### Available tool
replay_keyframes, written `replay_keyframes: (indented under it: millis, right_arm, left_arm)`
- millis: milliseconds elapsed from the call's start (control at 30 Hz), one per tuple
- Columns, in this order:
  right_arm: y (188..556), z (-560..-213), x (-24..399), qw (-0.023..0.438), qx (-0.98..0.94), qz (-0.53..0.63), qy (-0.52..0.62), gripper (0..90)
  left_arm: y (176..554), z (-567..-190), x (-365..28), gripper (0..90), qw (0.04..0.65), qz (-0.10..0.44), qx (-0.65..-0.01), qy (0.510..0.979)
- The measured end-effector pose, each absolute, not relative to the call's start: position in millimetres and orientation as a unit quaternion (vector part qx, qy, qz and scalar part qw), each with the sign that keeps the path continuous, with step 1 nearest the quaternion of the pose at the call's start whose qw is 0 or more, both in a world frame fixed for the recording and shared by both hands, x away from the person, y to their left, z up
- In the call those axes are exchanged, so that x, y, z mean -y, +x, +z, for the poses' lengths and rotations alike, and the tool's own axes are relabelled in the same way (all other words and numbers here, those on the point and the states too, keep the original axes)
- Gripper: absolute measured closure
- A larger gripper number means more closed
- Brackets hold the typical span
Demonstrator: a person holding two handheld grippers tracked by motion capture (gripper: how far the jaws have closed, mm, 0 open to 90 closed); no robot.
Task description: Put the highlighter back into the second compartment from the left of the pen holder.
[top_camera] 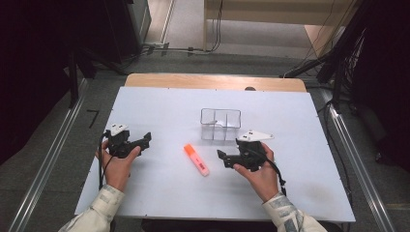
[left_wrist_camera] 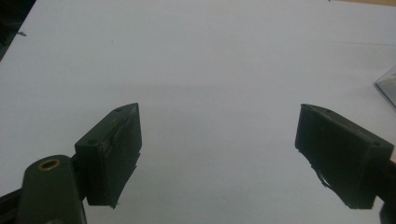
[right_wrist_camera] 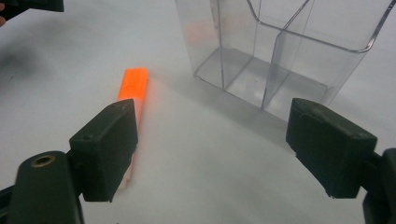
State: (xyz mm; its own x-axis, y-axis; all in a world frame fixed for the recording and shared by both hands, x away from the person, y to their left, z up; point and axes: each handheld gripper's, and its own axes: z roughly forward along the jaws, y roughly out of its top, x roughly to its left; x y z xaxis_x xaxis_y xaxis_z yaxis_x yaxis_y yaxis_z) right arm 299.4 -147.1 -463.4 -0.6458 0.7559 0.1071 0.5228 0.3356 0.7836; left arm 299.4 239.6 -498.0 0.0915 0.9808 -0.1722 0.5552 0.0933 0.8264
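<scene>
- Orange highlighter [top_camera: 196, 159] lies centre frame, between grippers, just below clear divided box [top_camera: 221, 124].
- Left gripper [top_camera: 145, 140] and right gripper [top_camera: 221, 155] both released, empty.
- Risk: an off-centre pinch rolls the highlighter away.

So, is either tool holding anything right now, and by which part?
Nothing is held. Both the left tool and right tool stand open; the orange highlighter lies loose on the table.

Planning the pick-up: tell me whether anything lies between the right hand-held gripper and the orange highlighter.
Nothing visible does. The right hand-held gripper is open, with bare white table between it and the orange highlighter. The clear divided organizer stands behind both, off that path.
</scene>
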Motion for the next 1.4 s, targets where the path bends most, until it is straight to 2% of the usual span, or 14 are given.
replay_keyframes:
  millis: [1400]
  right_arm:
    - [298.4, -470.9, 138.9, 0.139, -0.81, 0.417, 0.388, 15.7]
  left_arm:
    - [299.2, -497.8, -240.6, 15.4, 0.404, 0.266, -0.62, 0.618]
